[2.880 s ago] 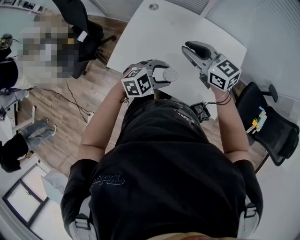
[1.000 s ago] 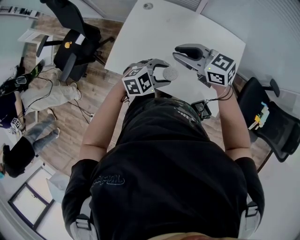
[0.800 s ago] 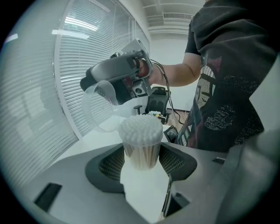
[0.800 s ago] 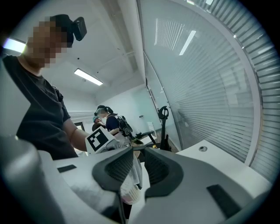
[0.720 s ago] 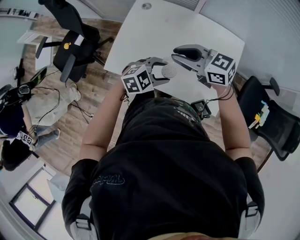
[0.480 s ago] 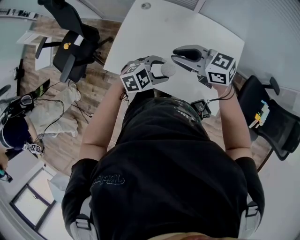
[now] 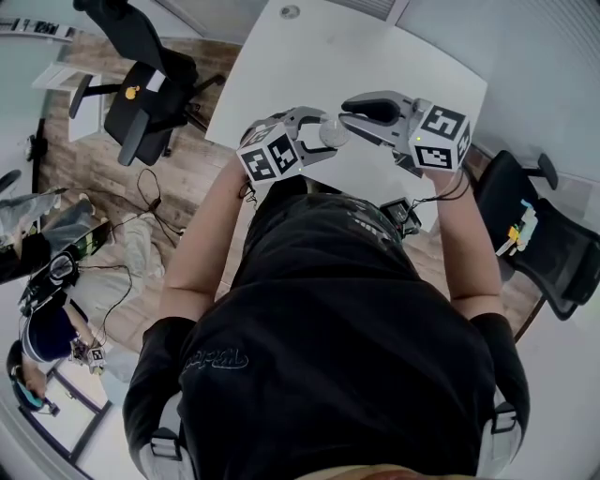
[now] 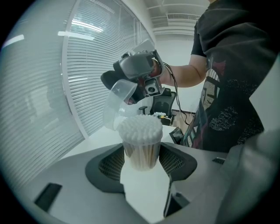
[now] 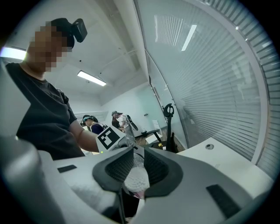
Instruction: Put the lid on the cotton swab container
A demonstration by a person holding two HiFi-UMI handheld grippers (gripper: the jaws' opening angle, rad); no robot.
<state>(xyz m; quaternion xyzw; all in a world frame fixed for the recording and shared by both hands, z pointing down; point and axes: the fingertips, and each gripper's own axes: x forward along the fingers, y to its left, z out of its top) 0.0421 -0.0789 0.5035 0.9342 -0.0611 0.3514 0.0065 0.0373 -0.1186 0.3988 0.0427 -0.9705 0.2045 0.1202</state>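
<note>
My left gripper [image 7: 322, 133] is shut on the cotton swab container [image 8: 141, 139], a clear round tub packed with white-tipped swabs, held upright above the white table [image 7: 319, 56]. In the left gripper view the tub stands between the two pads [image 8: 109, 164]. My right gripper [image 7: 349, 112] comes in from the right, shut on the clear plastic lid [image 8: 119, 99], which hangs tilted just above and to the left of the swab tops. In the right gripper view the swab heads [image 9: 134, 176] show through the lid between the nearly closed jaws. The container's top [image 7: 331, 130] sits right at the right gripper's tips.
The table has a round cable grommet [image 7: 289, 12] at its far end. Black office chairs stand at the left [image 7: 150, 94] and at the right [image 7: 544, 262]. Cables and people are on the wooden floor at the left [image 7: 56, 281]. A blinds-covered glass wall [image 8: 52, 87] runs along the table.
The left gripper has lifted the container up and toward the right gripper. The right gripper, holding the lid, has shifted left and now meets the container's top.
</note>
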